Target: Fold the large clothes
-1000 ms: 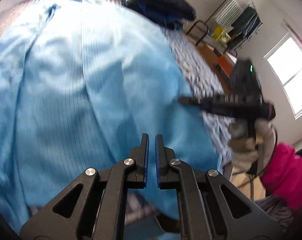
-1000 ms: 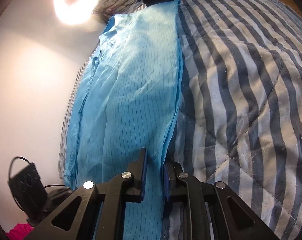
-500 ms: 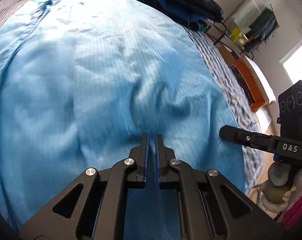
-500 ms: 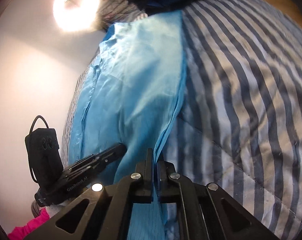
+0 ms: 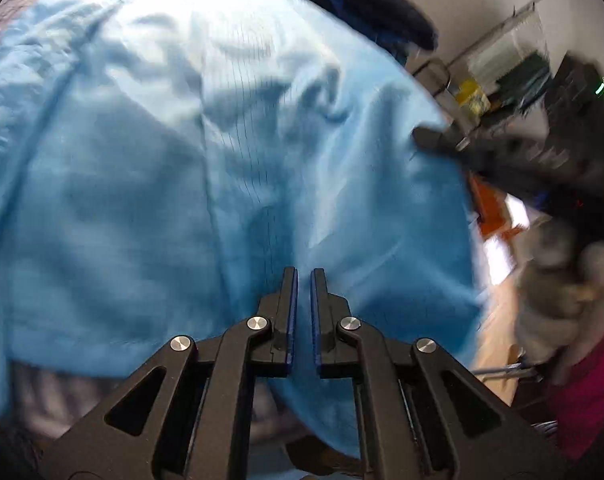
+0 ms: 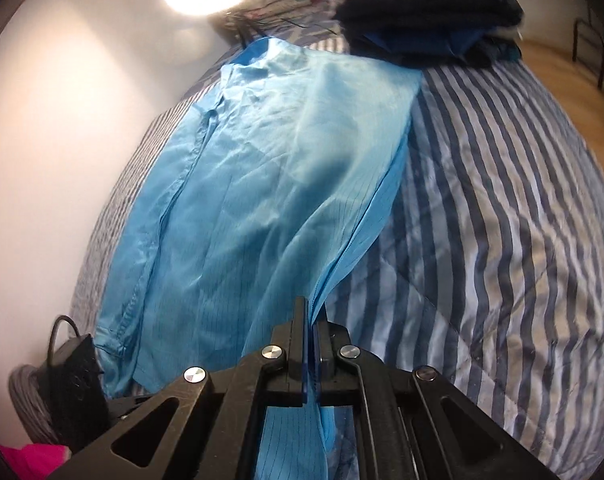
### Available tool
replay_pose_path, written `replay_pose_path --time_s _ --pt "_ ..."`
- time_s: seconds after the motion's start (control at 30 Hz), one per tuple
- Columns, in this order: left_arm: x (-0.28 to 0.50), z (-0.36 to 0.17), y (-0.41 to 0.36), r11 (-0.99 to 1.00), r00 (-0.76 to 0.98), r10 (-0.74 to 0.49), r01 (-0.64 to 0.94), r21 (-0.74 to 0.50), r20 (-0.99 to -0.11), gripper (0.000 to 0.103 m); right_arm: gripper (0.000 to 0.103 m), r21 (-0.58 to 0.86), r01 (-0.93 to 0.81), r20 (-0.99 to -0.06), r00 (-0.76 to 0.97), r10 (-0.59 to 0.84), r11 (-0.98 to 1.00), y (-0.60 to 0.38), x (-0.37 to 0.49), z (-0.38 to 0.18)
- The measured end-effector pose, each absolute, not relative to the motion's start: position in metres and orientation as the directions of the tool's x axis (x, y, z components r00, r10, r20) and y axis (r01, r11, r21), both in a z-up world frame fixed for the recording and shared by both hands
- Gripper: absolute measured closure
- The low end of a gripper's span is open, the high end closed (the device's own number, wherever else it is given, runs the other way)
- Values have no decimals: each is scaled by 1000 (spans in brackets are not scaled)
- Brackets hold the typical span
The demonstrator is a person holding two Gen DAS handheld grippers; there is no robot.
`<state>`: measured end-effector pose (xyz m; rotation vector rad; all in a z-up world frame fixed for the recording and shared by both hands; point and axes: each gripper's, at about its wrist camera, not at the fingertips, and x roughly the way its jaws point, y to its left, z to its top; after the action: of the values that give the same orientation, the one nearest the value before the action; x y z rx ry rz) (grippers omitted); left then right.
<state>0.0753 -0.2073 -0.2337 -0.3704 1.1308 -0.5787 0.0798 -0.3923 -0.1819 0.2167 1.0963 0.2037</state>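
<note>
The thin, light-blue pinstriped garment lies lengthwise on the striped quilted bed, collar end far, hem near; right tongs pinch its near edge, lifted; left tongs nearly pressed together, whether on cloth I cannot tell; next, carry the hem toward the collar.

Motion blur smears the light blue garment ahead of the left hand-held gripper, and its near hem runs under the black fingers. To that gripper's right, the gloved hand is too blurred to read.
</note>
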Motion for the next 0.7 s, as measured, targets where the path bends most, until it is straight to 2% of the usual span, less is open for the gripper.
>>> replay_pose_path --time_s 0.23,0.43,0.63,0.7 --pt "55 -142 -128 815 463 -577 265 -516 -673 100 103 125 -169 -862 470 191 978 -342 88 -164" --pt "66 -88 -49 883 593 -454 196 -427 -665 100 103 9 -318 -862 478 169 948 -274 91 -157" --pt "91 -63 20 921 704 -330 93 -379 -629 100 103 -57 -448 -903 404 145 892 -200 99 -188" --pt "89 -65 41 916 725 -312 57 -398 -614 100 103 -64 -477 -920 368 133 877 -180 101 -206"
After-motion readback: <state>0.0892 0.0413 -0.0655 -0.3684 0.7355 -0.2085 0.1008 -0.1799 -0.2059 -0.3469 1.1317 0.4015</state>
